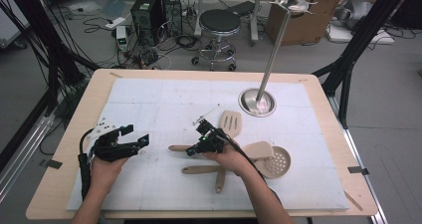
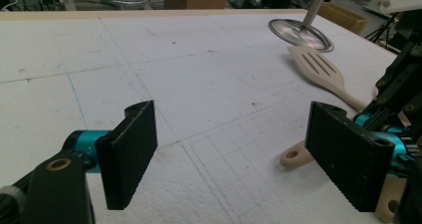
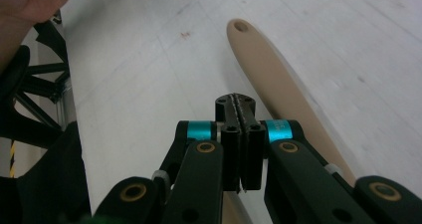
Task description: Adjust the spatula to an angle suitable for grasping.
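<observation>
1. The person's two forearms come in from the near edge of the table. The left hand (image 1: 102, 171) holds the left gripper (image 1: 133, 137) low over the white foam mat (image 1: 149, 99), pointing toward the middle of the table.
2. In the left gripper view the two black pads (image 2: 130, 152) stand wide apart with nothing between them, only bare mat.
3. The right hand (image 1: 234, 159) sits just right of centre and aims the right gripper (image 1: 191, 152) leftward, nearly level with the mat.
4. In the right gripper view its jaws are pressed flat together, holding nothing. A wooden handle (image 3: 278, 84) with a hole at its tip lies just beside and under the closed tips; whether they touch it I cannot tell.
5. Four wooden utensils lie around the right hand: the one with that handle (image 1: 178, 148), a second handle (image 1: 201, 169) nearer the person, a slotted spatula (image 1: 230, 123) beyond the hand, and a round perforated skimmer (image 1: 277, 162) to the right.
6. A flat spatula blade (image 1: 259, 148) lies touching the skimmer.
7. Farther back stands one metal utensil stand (image 1: 273, 55), its round base (image 1: 257, 102) on the mat, well apart from both grippers.
8. Behind the table, on the floor, is one black stool (image 1: 219, 22).
</observation>
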### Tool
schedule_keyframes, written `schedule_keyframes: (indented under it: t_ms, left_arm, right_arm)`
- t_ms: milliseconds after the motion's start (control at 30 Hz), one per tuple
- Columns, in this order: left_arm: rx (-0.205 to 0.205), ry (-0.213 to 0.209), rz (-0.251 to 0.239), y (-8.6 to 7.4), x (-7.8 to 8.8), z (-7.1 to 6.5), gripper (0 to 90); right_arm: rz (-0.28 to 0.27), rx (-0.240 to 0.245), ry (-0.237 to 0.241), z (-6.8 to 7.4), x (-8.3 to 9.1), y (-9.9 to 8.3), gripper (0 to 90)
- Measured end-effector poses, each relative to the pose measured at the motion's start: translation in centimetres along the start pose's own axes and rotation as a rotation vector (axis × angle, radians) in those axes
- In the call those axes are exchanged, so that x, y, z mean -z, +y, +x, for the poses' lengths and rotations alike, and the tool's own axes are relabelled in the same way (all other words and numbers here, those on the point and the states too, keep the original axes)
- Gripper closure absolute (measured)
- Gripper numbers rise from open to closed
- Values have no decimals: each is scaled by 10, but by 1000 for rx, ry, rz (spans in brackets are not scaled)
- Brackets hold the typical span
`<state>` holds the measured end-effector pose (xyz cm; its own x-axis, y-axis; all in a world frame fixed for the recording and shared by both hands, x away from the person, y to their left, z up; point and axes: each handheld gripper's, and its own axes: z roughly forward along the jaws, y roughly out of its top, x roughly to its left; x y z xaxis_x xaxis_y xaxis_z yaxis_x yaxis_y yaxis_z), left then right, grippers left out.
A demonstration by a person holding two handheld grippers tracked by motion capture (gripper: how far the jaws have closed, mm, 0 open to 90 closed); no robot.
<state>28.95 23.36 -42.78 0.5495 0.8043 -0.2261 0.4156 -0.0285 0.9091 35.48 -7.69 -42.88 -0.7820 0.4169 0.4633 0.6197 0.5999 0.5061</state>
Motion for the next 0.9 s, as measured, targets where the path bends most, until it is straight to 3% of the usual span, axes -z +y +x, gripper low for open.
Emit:
schedule_keyframes:
  t_ms: [167,333,367,400,433,500,600,733,800,900]
  left_arm:
    - [-1,2,0,0,0,0,213]
    - [-1,-2,0,0,0,0,213]
    - [1,-3,-4,0,0,0,213]
    - [1,-3,-4,0,0,0,212]
    - [0,-4,-3,0,0,0,213]
    - [0,-4,-3,0,1,0,213]
    - [3,-4,-4,0,1,0,213]
    - [-1,-2,-5,0,1,0,213]
    - [0,-5,-3,0,2,0,214]
    - [0,-4,-4,0,2,1,214]
  right_arm:
    - [74,31,-28,9,-25,10,900]
    - [107,87,-78,23,-46,24,900]
    - [127,106,-117,27,-52,27,900]
    - [127,106,-117,27,-52,27,900]
    - [125,122,-163,31,-55,33,900]
    - [130,129,-201,32,-57,39,900]
    - [108,127,-197,30,-59,43,900]
    - [100,134,-237,30,-60,45,900]
    - [99,153,-309,32,-62,48,900]
    - [81,146,-341,30,-63,50,900]
